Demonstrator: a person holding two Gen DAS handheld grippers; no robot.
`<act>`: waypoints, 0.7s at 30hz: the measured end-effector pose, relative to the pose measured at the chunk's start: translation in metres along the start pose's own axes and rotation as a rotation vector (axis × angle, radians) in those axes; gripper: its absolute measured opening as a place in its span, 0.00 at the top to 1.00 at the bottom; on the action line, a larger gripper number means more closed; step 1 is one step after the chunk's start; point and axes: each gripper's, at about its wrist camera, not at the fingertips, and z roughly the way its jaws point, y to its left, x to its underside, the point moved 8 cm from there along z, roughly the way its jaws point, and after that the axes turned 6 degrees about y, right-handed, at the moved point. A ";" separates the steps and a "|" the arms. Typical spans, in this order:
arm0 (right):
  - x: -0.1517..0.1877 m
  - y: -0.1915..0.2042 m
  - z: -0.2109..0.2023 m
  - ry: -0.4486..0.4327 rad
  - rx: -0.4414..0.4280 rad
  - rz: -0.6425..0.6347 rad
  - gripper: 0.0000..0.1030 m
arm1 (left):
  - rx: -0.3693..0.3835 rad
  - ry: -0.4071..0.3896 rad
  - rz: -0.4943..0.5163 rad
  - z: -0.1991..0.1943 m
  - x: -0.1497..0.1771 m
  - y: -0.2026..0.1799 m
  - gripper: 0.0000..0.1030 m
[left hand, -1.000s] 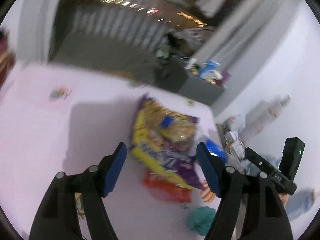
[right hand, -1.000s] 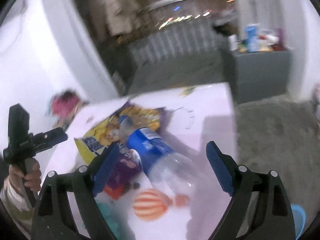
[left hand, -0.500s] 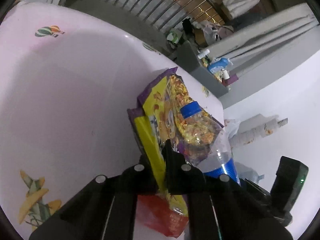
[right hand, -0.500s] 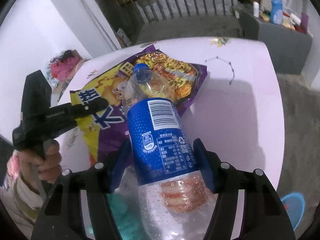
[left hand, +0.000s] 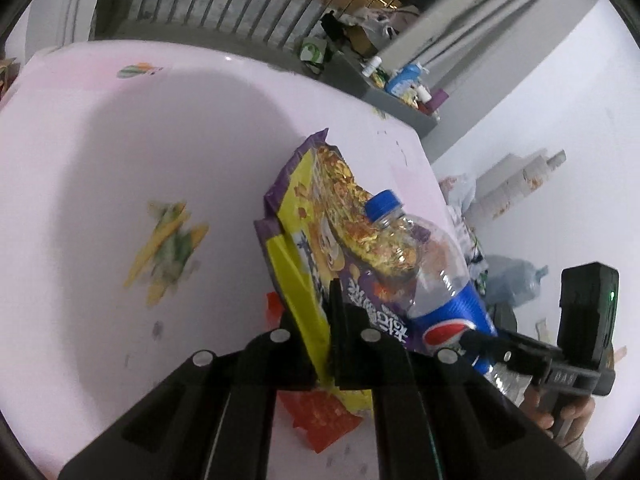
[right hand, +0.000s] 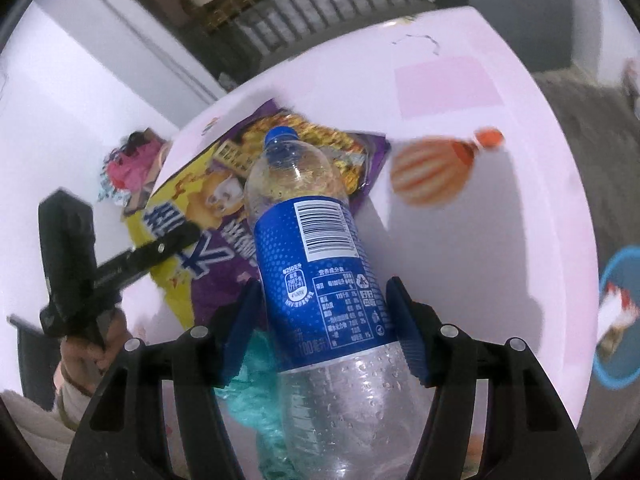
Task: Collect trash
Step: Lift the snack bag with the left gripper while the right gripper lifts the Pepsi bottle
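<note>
My left gripper is shut on the edge of a yellow and purple snack bag, lifted above the pink table. My right gripper is shut on a clear plastic bottle with a blue label and blue cap, held over the bag. The bottle also shows in the left wrist view, beside the bag. A red wrapper lies on the table under the left gripper. A teal crumpled piece lies below the bottle.
A blue bin with trash in it stands on the floor right of the table. A grey cabinet with bottles stands beyond the table. Railing runs along the back. White walls flank both sides.
Both grippers closed from open a second ago, the left on the snack bag, the right on the bottle. Since then both have risen a little with their loads.
</note>
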 end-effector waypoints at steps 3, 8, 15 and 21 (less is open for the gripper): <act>0.008 -0.004 -0.005 -0.018 0.014 0.036 0.40 | 0.013 -0.010 0.000 -0.009 0.019 0.003 0.94; -0.014 -0.005 0.000 -0.019 0.030 0.052 0.39 | 0.092 0.005 -0.119 0.002 0.016 0.014 0.81; 0.001 0.014 0.019 -0.015 0.030 0.049 0.40 | 0.184 -0.114 -0.015 -0.022 0.010 -0.012 0.81; 0.014 0.009 0.017 -0.024 0.046 0.042 0.41 | 0.089 -0.136 0.109 -0.013 0.007 -0.030 0.81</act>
